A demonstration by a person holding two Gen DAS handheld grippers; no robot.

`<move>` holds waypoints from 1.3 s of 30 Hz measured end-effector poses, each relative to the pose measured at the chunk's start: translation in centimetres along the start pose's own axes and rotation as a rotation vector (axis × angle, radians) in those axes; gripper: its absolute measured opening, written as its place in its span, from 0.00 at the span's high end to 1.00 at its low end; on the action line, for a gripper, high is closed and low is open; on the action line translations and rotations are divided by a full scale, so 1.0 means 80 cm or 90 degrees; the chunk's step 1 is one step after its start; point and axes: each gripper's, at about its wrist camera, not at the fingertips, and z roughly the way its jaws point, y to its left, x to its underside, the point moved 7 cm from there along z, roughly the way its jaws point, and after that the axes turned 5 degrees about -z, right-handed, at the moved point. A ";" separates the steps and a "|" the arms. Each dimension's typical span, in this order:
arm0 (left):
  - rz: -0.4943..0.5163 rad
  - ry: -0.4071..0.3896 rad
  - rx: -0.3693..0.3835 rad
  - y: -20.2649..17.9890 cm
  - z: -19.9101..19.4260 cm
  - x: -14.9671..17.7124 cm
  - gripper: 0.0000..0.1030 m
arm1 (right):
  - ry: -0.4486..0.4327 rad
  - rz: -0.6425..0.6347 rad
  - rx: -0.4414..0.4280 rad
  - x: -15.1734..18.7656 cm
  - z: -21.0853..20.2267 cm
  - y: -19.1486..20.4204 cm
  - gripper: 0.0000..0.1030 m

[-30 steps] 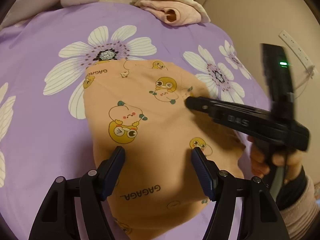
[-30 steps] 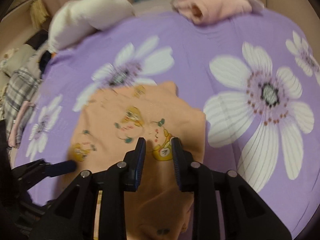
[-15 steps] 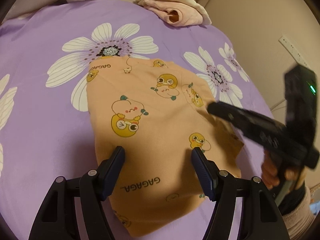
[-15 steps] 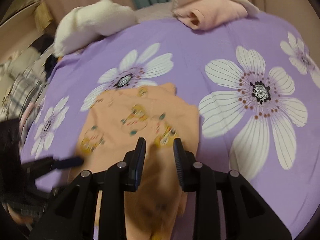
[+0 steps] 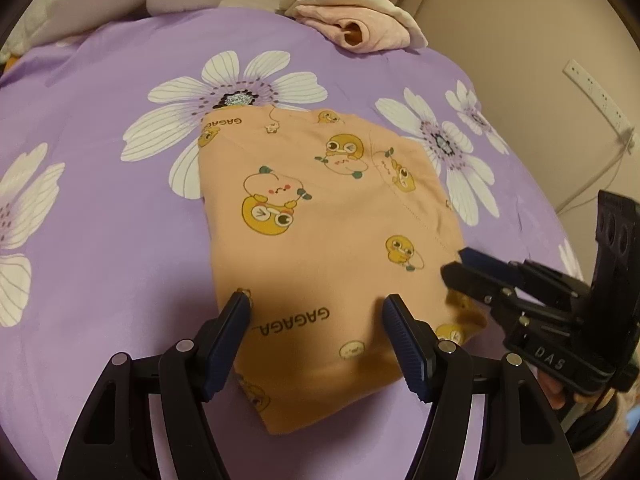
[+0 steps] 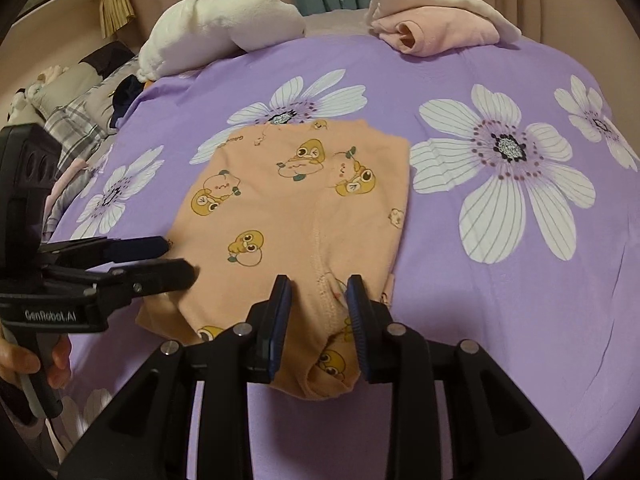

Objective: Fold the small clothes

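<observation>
Left tongs [image 5: 316, 316] stand spread wide over the near edge of one peach cartoon-print garment [image 5: 320, 248], pinching nothing. Right tongs [image 6: 318, 300], narrowly parted, straddle its seam without gripping. The garment lies folded flat mid-bed on the purple flowered bedspread [image 5: 100, 200]. Two more items sit at the far edge: one pink folded garment [image 6: 436, 32], one white plush bundle [image 6: 216, 36].

Two close downward wrist views, shared garment [image 5: 320, 248]
</observation>
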 end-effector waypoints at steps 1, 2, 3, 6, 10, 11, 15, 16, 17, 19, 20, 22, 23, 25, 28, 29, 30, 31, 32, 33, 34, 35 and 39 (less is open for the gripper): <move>0.000 0.001 -0.001 0.001 -0.001 0.001 0.34 | 0.001 0.000 0.002 0.000 0.000 0.000 0.71; -0.001 0.001 -0.002 0.001 -0.001 0.002 0.34 | 0.003 -0.002 0.005 0.000 -0.001 0.000 0.71; -0.002 0.002 -0.002 0.002 -0.002 0.003 0.34 | 0.003 -0.003 0.008 0.001 -0.001 0.000 0.71; -0.004 0.005 -0.007 0.005 -0.003 0.006 0.34 | 0.004 0.000 0.011 0.004 -0.003 0.000 0.71; -0.012 0.013 -0.013 0.009 -0.003 0.012 0.34 | 0.004 0.007 0.011 0.008 -0.004 -0.001 0.69; -0.017 0.017 -0.013 0.011 -0.003 0.013 0.34 | 0.005 0.006 0.012 0.008 -0.004 -0.001 0.69; -0.040 0.033 -0.011 0.020 0.001 0.020 0.34 | 0.006 0.007 0.013 0.008 -0.004 -0.002 0.69; -0.044 0.035 -0.010 0.021 0.001 0.021 0.34 | 0.005 0.008 0.013 0.008 -0.005 -0.002 0.69; -0.046 0.037 -0.009 0.022 0.002 0.023 0.34 | 0.005 0.008 0.012 0.009 -0.005 -0.002 0.69; -0.044 0.037 -0.010 0.022 0.001 0.025 0.34 | 0.007 0.009 0.012 0.009 -0.005 -0.003 0.69; -0.042 0.037 -0.011 0.021 0.000 0.026 0.34 | 0.006 0.009 0.012 0.009 -0.005 -0.003 0.69; -0.038 0.038 -0.014 0.020 0.000 0.026 0.34 | 0.008 0.011 0.012 0.011 -0.006 -0.003 0.68; -0.036 0.038 -0.016 0.020 -0.001 0.027 0.34 | 0.009 0.013 0.013 0.012 -0.007 -0.003 0.68; -0.033 0.040 -0.019 0.021 -0.001 0.028 0.34 | 0.013 0.016 0.013 0.014 -0.007 -0.003 0.67; -0.026 0.044 -0.028 0.021 -0.002 0.032 0.34 | 0.019 0.019 0.013 0.020 -0.007 -0.004 0.67; -0.023 0.045 -0.033 0.021 -0.003 0.033 0.34 | 0.021 0.021 0.012 0.022 -0.008 -0.004 0.67; -0.021 0.045 -0.038 0.021 -0.004 0.035 0.34 | 0.022 0.023 0.011 0.024 -0.008 -0.005 0.67; -0.021 0.045 -0.042 0.021 -0.005 0.036 0.34 | 0.023 0.025 0.010 0.025 -0.009 -0.005 0.67; -0.020 0.045 -0.045 0.021 -0.006 0.037 0.34 | 0.023 0.027 0.009 0.026 -0.010 -0.006 0.67; -0.019 0.046 -0.050 0.021 -0.008 0.039 0.34 | 0.023 0.029 0.009 0.027 -0.011 -0.007 0.67; -0.018 0.046 -0.052 0.021 -0.009 0.040 0.34 | 0.023 0.031 0.008 0.028 -0.012 -0.007 0.67; -0.016 0.047 -0.056 0.022 -0.010 0.040 0.34 | 0.022 0.033 0.008 0.029 -0.013 -0.007 0.67; -0.005 0.042 -0.072 0.022 -0.020 0.042 0.34 | 0.019 0.037 0.007 0.030 -0.019 -0.006 0.67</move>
